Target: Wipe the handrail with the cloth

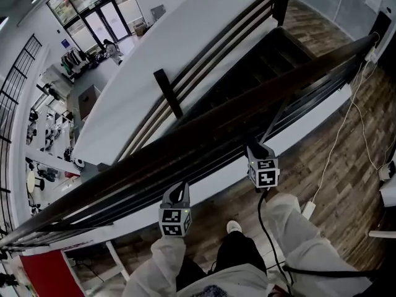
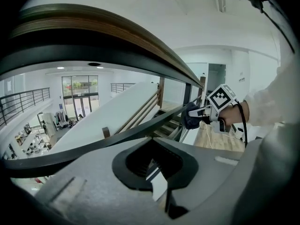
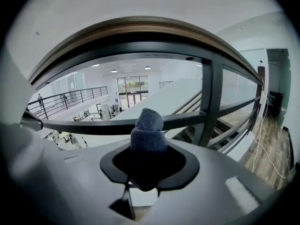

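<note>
The dark wooden handrail (image 1: 204,133) runs diagonally from lower left to upper right on a black metal railing. My right gripper (image 1: 255,147) sits just under and against the rail, shut on a dark blue cloth (image 3: 148,128) that sticks up between its jaws. From the left gripper view, the cloth (image 2: 191,116) shows at the right gripper (image 2: 202,113) beside a railing bar. My left gripper (image 1: 176,193) hangs lower left, below the rail, its jaws together and holding nothing. The handrail arcs overhead in both gripper views (image 2: 117,36) (image 3: 140,32).
Horizontal railing bars (image 3: 103,126) and a black post (image 3: 212,102) stand in front of the grippers. Beyond the railing drops a stairwell (image 1: 266,60) with a second railing (image 1: 179,91). A white cable (image 1: 339,142) trails over the wood floor at right. The person's shoe (image 1: 233,226) is below.
</note>
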`<action>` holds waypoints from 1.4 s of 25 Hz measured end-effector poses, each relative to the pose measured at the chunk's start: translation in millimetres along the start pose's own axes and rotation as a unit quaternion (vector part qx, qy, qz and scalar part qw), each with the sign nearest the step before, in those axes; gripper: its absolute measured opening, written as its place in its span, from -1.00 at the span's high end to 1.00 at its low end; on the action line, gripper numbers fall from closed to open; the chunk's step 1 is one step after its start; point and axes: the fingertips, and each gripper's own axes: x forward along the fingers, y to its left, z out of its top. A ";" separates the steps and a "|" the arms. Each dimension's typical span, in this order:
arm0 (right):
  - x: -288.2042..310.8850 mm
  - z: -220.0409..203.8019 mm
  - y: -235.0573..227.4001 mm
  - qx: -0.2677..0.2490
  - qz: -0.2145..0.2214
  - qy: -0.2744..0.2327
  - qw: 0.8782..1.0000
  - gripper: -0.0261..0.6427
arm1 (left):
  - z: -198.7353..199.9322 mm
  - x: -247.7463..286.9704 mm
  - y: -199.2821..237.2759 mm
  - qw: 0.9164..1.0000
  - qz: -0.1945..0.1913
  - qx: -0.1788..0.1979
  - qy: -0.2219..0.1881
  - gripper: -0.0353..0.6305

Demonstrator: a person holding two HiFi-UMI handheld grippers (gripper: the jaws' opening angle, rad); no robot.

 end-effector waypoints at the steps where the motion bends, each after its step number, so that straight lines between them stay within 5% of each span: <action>1: -1.1 -4.5 20.5 -0.002 0.004 0.003 1.000 0.60 | -7.0 -10.7 10.0 1.000 0.002 0.000 0.000 0.90; 7: -5.3 -39.5 172.7 -0.022 0.050 0.025 0.998 0.60 | -74.2 -83.2 84.1 0.999 0.016 -0.023 0.015 0.90; 11: -2.8 -61.2 284.6 -0.082 0.129 0.055 0.987 0.60 | -126.8 -140.3 128.5 0.994 0.076 -0.076 0.028 0.90; 14: -10.0 -85.6 358.7 -0.090 0.148 0.069 0.982 0.60 | -155.9 -177.9 175.4 0.993 0.090 -0.079 0.023 0.90; 22: -1.8 -125.9 556.7 -0.179 0.272 0.099 0.940 0.60 | -239.8 -292.2 297.2 0.961 0.221 -0.165 0.003 0.90; 28: -24.9 -147.1 684.4 -0.213 0.317 0.106 0.918 0.60 | -282.9 -374.2 365.6 0.945 0.267 -0.188 -0.009 0.90; 35: -39.6 -181.4 804.0 -0.218 0.341 0.112 0.908 0.60 | -341.0 -435.9 433.0 0.935 0.294 -0.200 -0.015 0.90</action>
